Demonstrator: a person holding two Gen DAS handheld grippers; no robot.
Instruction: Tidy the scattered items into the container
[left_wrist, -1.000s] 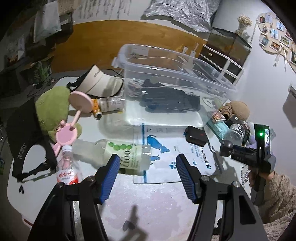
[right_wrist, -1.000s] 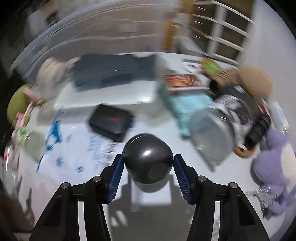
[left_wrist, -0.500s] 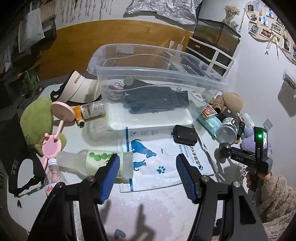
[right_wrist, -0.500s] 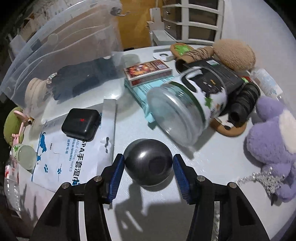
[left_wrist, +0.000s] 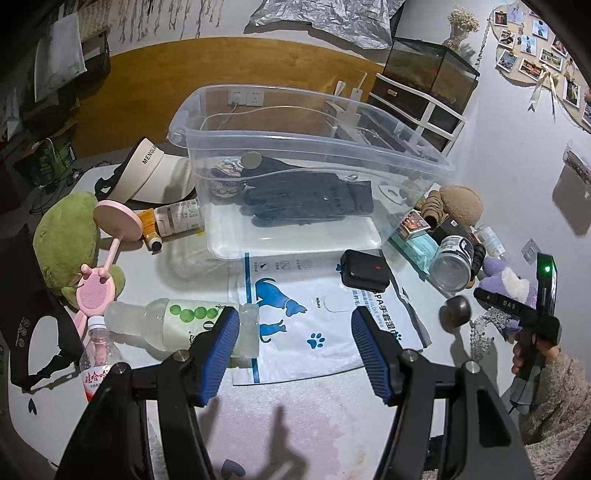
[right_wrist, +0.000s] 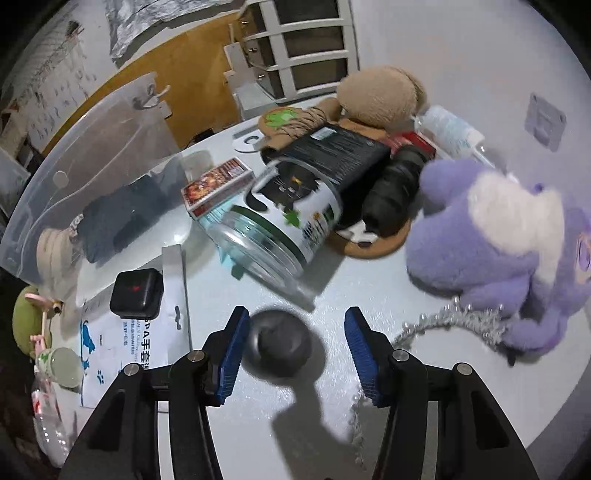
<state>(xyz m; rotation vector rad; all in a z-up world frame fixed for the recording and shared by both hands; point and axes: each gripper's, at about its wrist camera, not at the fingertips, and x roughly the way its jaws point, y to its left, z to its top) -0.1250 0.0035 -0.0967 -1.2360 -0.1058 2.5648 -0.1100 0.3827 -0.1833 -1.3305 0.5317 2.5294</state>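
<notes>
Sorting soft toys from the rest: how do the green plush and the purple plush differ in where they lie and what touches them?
The green plush lies at the table's left edge, far from the right gripper; the purple plush lies at the right, close beside it. A pink mirror stand leans across the green plush; a silver bead chain trails from under the purple plush. Both are soft toys lying outside the clear bin.

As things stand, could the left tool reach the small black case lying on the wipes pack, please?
Probably yes. The left tool is open and points toward the black case, with only the flat wipes pack between them. The clear bottle lies beside its left finger, off that path.
</notes>
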